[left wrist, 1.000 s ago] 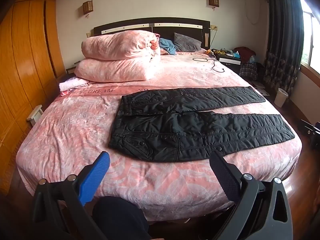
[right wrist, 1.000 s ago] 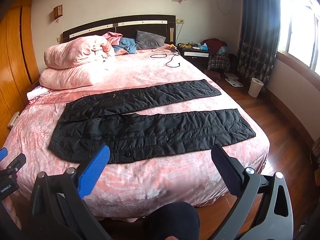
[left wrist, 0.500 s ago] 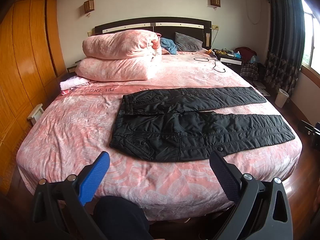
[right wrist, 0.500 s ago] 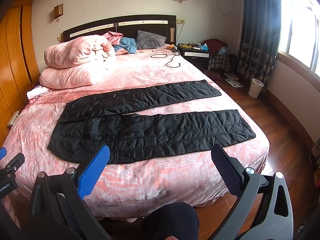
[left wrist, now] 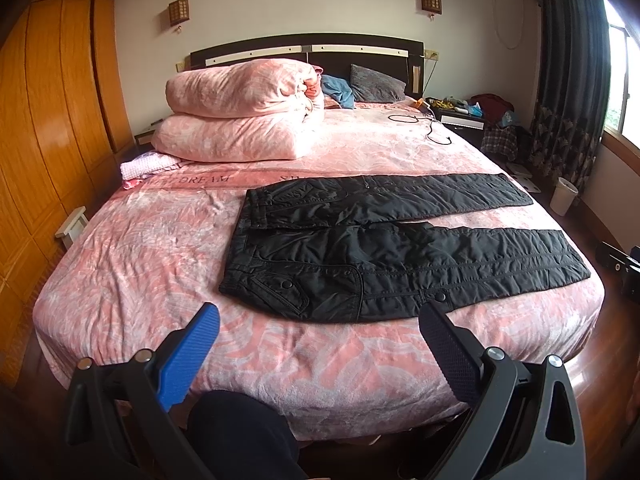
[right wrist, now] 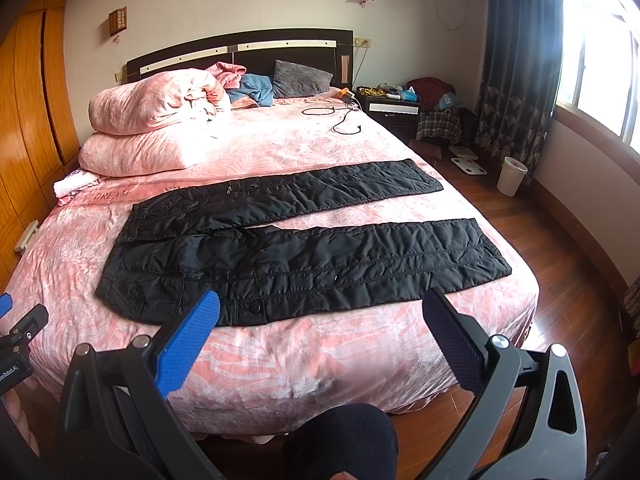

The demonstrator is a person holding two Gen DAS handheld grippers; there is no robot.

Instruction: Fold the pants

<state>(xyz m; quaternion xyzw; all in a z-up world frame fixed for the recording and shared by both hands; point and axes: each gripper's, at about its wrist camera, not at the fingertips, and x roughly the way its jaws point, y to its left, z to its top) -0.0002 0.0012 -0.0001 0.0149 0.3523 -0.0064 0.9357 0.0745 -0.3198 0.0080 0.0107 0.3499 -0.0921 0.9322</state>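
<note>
Black quilted pants point(left wrist: 372, 248) lie flat across the pink bed point(left wrist: 132, 264), waistband to the left, both legs spread apart and pointing right. They also show in the right wrist view point(right wrist: 296, 248). My left gripper point(left wrist: 320, 324) is open and empty, held off the near edge of the bed in front of the waist and hip area. My right gripper point(right wrist: 322, 312) is open and empty, held off the near edge in front of the near leg. A part of the left gripper shows at the left edge of the right wrist view point(right wrist: 16, 332).
A folded pink duvet point(left wrist: 240, 116) and pillows sit at the head of the bed. A black cable point(left wrist: 430, 130) lies on the far right of the bed. A nightstand point(right wrist: 394, 110), white bin point(right wrist: 511, 175) and wooden floor are to the right. A wooden wardrobe point(left wrist: 48, 120) stands left.
Both views have shifted very slightly; the pants and the grippers' opening are unchanged.
</note>
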